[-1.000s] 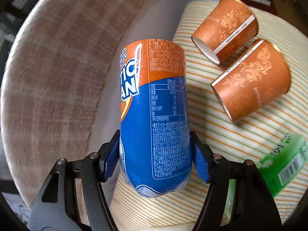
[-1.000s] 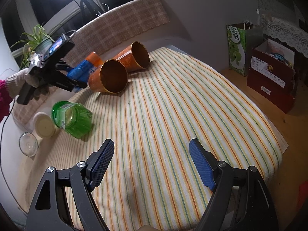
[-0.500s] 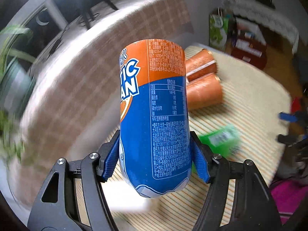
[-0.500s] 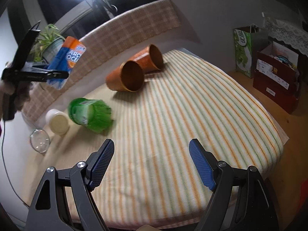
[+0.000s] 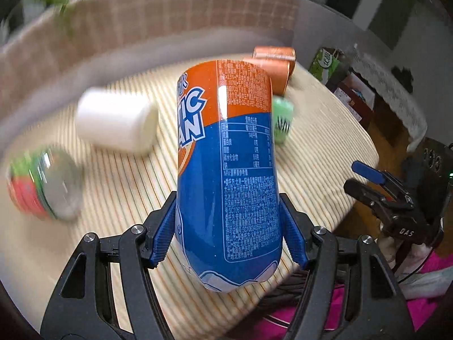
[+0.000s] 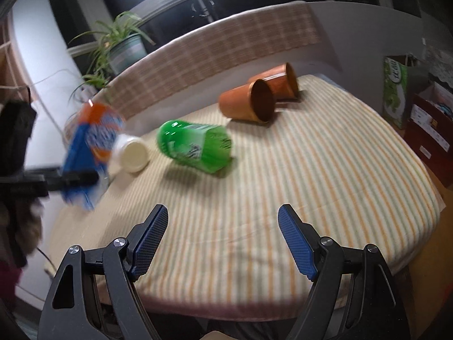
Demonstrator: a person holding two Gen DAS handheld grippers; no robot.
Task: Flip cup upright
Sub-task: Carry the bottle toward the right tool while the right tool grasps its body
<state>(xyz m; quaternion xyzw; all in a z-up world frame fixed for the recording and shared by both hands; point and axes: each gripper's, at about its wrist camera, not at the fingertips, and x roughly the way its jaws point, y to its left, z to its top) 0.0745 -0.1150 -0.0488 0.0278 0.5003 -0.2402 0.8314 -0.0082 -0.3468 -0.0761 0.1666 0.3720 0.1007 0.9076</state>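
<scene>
My left gripper [image 5: 228, 235] is shut on a blue and orange cup [image 5: 226, 153] and holds it in the air above the left part of the striped table. The same cup [image 6: 90, 147] shows blurred at the left of the right wrist view, tilted. My right gripper [image 6: 220, 238] is open and empty above the near edge of the striped cloth [image 6: 311, 175]. It also shows at the right of the left wrist view [image 5: 379, 184].
Two orange paper cups [image 6: 254, 99] lie on their sides at the back. A green cup [image 6: 195, 144] and a white cup [image 6: 131, 155] lie on their sides mid-table. A clear red and green cup [image 5: 45, 181] lies at the left. Boxes [image 6: 430, 130] stand right.
My left gripper has swung round with the blue and orange cup, from the table's far left edge towards the front left. The right gripper stayed open and shifted slightly.
</scene>
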